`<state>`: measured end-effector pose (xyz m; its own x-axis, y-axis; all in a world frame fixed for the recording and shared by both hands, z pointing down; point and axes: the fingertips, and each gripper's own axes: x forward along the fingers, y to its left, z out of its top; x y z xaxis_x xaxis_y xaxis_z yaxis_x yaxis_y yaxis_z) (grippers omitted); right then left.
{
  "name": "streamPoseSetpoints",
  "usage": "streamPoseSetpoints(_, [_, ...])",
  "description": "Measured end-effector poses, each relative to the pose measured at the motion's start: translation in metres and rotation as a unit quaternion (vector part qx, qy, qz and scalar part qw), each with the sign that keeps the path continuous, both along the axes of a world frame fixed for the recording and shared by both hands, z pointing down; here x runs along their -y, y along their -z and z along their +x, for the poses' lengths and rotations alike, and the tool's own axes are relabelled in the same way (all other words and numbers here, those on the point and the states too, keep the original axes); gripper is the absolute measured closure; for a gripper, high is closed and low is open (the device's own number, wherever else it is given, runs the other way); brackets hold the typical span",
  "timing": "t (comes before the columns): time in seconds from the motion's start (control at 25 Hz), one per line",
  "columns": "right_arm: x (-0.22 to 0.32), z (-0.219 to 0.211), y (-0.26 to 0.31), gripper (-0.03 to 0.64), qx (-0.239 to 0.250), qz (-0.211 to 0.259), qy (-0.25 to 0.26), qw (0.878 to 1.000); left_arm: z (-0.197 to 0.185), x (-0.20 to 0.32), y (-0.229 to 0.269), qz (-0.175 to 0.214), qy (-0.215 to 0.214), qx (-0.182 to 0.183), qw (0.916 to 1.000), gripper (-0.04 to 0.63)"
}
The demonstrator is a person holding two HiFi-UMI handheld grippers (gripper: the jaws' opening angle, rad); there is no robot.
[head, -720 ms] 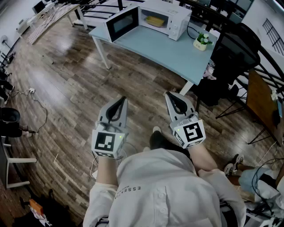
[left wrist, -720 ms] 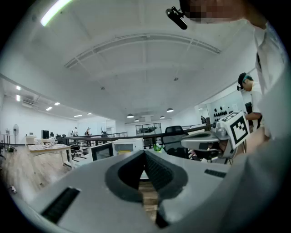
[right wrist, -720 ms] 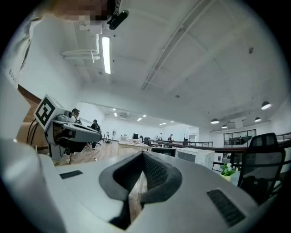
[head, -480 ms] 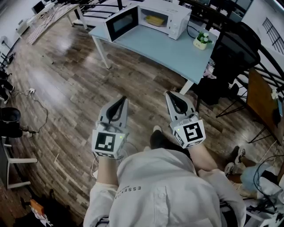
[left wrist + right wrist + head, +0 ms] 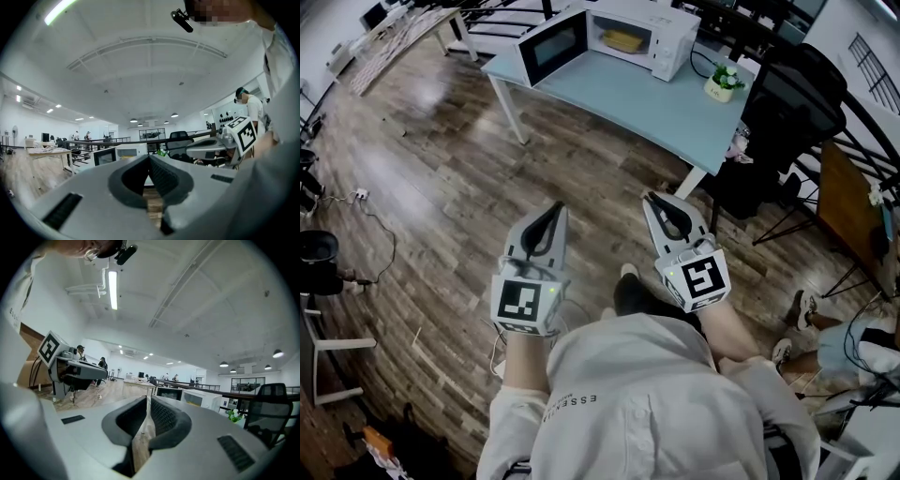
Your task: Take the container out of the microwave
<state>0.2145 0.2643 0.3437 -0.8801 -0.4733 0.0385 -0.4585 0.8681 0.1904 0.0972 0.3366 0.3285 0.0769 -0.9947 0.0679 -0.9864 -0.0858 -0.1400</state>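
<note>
A white microwave [image 5: 661,42] stands on the far end of a pale blue table [image 5: 647,103] with its door [image 5: 551,47] swung open to the left. Inside it lies a yellow container [image 5: 625,41]. My left gripper [image 5: 555,208] and right gripper [image 5: 649,197] are held side by side over the wooden floor, well short of the table. Both point level toward it, both are shut and both are empty. In the left gripper view the left gripper [image 5: 149,157] has its pads touching, with the microwave [image 5: 126,152] small beyond them. The right gripper [image 5: 148,399] looks the same, with the microwave [image 5: 197,399] far off.
A small potted plant [image 5: 722,86] sits on the table to the right of the microwave. A black office chair [image 5: 792,103] stands at the table's right end. A person's feet [image 5: 802,307] show at the lower right. Cables [image 5: 366,202] trail on the floor at left.
The head view has shifted a little, so the table and microwave sit slightly higher. Both grippers stay shut, side by side. The feet at lower right have moved.
</note>
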Motion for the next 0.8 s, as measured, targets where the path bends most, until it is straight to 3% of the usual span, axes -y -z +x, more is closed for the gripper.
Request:
streamPoseSetpoints(0.04, [0.002, -0.001, -0.002, 0.598, -0.01, 0.003, -0.003, 1.0, 0.0, 0.0, 0.0, 0.0, -0.001, 0.0, 1.0, 0.594])
streamPoseSetpoints(0.08, [0.005, -0.004, -0.005, 0.558, -0.017, 0.002, -0.003, 1.0, -0.001, 0.001, 0.0, 0.0, -0.002, 0.001, 1.0, 0.594])
streamPoseSetpoints(0.12, [0.007, -0.006, -0.007, 0.463, -0.023, -0.001, -0.002, 1.0, -0.002, 0.001, -0.001, -0.001, -0.001, 0.001, 1.0, 0.594])
streamPoseSetpoints(0.16, [0.011, -0.009, -0.009, 0.448, -0.026, -0.004, -0.003, 1.0, -0.005, 0.001, -0.002, -0.002, 0.0, 0.001, 1.0, 0.594])
streamPoseSetpoints(0.52, [0.05, -0.039, -0.013, 0.431, -0.029, -0.009, -0.006, 1.0, -0.04, 0.022, -0.008, -0.008, 0.028, -0.003, 0.9996, 0.594])
streamPoseSetpoints(0.8, [0.106, -0.076, -0.027, 0.431, -0.029, -0.012, 0.009, 0.999, -0.071, 0.073, -0.02, -0.017, 0.042, 0.003, 0.999, 0.594])
